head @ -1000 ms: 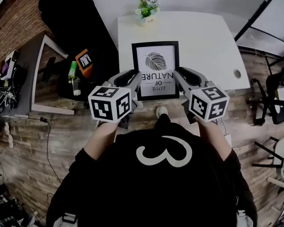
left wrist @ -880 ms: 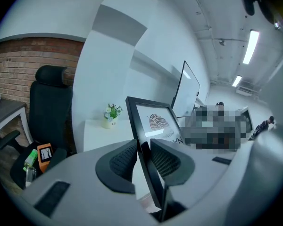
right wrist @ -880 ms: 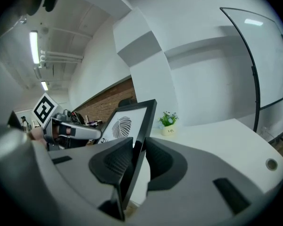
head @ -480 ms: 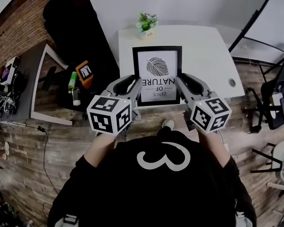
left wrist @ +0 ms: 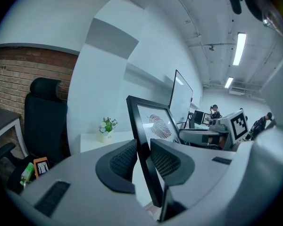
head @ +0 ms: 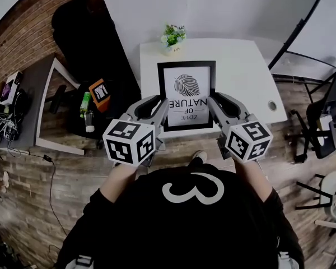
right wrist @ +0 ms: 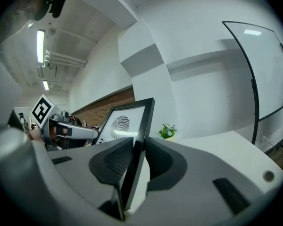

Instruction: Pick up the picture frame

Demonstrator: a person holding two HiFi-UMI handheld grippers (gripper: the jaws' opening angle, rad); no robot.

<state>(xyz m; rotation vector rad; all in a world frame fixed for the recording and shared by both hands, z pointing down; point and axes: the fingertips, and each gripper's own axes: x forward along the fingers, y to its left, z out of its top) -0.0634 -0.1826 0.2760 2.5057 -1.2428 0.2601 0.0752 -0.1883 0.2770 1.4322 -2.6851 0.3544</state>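
The black picture frame holds a white print with a leaf and lettering, and it hangs above the white table, tilted up. My left gripper is shut on its left edge. My right gripper is on its right edge, with the jaws closing tighter on it. In the left gripper view the frame stands between the dark ribbed pads of the left gripper. In the right gripper view the frame's edge sits the same way between the pads of the right gripper.
A small potted plant stands at the table's far edge against the white wall. A black office chair and a grey side desk are on the left, with a green bottle between them. Chairs stand at the right.
Both grippers have risen with the frame held between them, lifting it off the table. Its far edge now reaches closer to the plant in the head view.
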